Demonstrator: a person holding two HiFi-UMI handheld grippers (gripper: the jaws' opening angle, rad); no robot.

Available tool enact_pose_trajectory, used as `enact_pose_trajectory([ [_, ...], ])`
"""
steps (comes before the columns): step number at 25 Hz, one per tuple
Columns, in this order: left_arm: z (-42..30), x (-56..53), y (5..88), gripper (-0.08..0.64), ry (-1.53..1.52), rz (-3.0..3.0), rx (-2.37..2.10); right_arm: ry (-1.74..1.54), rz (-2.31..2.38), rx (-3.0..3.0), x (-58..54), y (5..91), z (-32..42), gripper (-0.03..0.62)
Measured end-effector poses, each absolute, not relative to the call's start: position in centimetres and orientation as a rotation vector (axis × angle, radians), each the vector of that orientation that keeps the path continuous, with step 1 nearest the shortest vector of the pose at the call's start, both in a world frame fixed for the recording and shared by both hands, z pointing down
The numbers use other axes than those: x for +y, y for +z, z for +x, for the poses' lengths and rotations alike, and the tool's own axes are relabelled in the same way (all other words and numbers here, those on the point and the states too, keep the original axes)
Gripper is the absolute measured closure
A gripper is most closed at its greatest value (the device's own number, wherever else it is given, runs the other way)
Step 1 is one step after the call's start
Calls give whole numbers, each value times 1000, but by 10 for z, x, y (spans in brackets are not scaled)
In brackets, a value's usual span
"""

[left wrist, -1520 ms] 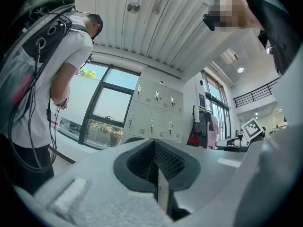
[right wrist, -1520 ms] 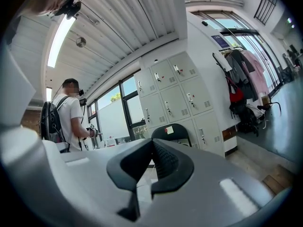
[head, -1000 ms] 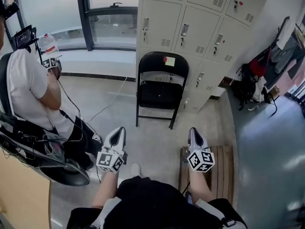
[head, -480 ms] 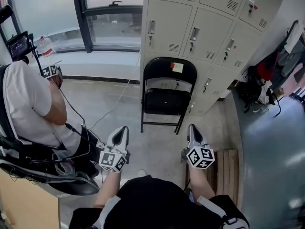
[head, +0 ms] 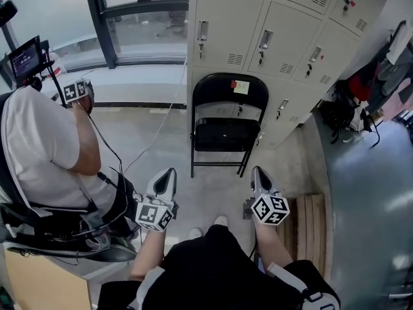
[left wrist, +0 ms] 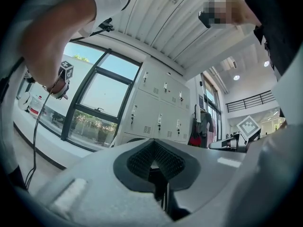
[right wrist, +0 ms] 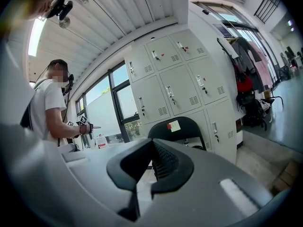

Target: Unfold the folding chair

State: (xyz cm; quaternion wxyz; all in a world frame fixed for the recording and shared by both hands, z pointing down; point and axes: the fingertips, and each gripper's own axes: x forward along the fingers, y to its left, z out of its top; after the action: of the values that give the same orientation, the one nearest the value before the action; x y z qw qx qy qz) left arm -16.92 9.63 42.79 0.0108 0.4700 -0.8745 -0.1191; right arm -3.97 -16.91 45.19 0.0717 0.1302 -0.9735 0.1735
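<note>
Closed, empty left gripper [head: 168, 174] and right gripper [head: 259, 173] may shove the folding chair [head: 216, 90] at 12 o'clock against the lockers [head: 226, 28].

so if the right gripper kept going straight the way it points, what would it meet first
Probably the black metal folding chair: it sits almost straight ahead of the shut right gripper, with only grey floor between. Depth is unclear; the beige metal lockers stand behind it.
</note>
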Motion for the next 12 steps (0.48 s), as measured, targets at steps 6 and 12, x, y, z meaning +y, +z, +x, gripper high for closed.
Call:
enact_pose_trajectory([
  [6, -190, 73, 437, 560, -352, 1479, -2704, 493, 416, -2911, -186, 462, -51, 588],
  [12, -217, 48, 450, 560, -334, 1446, -2687, 581, 384, -2844, -206, 485, -86, 588],
])
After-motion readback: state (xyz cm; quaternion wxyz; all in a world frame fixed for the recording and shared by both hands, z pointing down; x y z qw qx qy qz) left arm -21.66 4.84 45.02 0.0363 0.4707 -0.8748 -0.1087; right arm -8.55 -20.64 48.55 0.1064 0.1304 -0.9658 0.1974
